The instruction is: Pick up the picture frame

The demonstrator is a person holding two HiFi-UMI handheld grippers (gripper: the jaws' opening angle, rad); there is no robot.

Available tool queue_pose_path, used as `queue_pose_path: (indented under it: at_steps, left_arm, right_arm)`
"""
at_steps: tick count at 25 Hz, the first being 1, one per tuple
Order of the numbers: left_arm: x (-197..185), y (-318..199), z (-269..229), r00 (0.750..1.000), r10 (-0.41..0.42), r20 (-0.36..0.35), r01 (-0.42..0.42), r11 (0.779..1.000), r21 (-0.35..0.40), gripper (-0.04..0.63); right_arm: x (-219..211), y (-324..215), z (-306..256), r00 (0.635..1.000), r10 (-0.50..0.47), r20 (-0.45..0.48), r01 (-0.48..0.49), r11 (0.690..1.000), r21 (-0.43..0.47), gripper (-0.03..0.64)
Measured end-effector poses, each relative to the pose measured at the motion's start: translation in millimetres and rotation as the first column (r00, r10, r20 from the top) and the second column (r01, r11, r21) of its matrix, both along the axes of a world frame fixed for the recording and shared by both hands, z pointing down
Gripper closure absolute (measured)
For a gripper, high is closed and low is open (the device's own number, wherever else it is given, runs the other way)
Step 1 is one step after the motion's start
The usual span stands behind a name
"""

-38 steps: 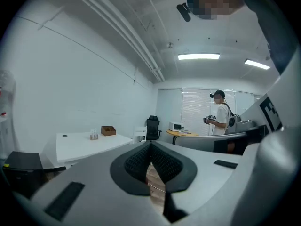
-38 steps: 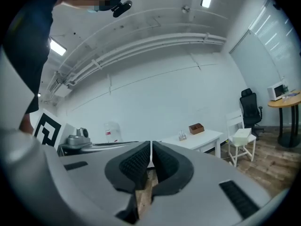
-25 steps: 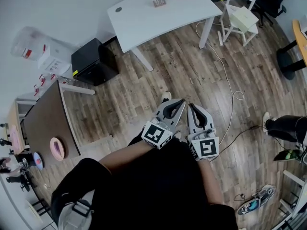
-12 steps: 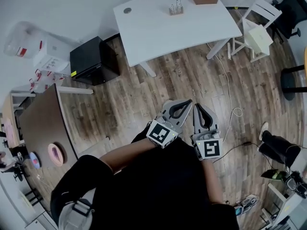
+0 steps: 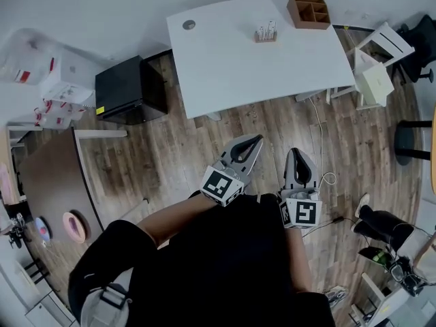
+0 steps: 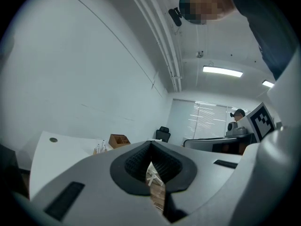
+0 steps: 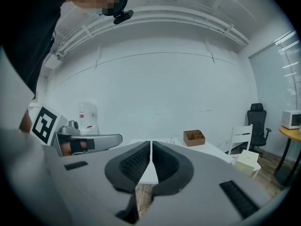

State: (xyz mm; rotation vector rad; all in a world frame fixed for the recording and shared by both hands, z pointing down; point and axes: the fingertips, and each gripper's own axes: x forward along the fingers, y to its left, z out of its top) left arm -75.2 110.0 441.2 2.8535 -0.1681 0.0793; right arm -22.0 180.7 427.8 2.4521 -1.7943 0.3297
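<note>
The white table sits lower and nearer in the head view than 1 second ago, so I judge the approach underway. The 2 grippers, left gripper and right gripper, are both closed and empty. The table carries 1 wooden box and 1 small rack. I cannot make out any picture frame yet.
</note>
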Motion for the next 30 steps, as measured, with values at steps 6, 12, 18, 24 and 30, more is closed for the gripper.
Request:
queue_pose_path:
  at_steps: [6,12,18,24,30]
  left_arm:
    - [1,-45,1,0.998,-0.054,0.033,0.052,0.997,0.048,0.595]
    - [-4,-93,10,0.984,-0.170,0.061,0.171,0.985,-0.021,0.595]
    - [40,-140,16,0.971,-0.228,0.074,0.230,0.973,-0.018,0.595]
    - [91,-192,43,0.941,-0.297,0.161,0.300,0.954,0.005,0.595]
    - [144,-242,74,0.897,-0.374,0.236,0.393,0.919,-0.039,0.595]
  right_arm:
    - [25,-23,3,0.998,0.033,0.047,-0.034,0.999,0.032,0.581]
    - [66,-47,17,0.992,0.100,0.075,-0.102,0.995,0.016,0.581]
    - [109,-107,19,0.987,0.014,0.162,-0.029,0.995,0.091,0.581]
    - [168,-177,30,0.970,-0.128,0.207,0.106,0.988,0.114,0.581]
    - [234,-230,56,0.934,-0.204,0.292,0.194,0.979,0.064,0.581]
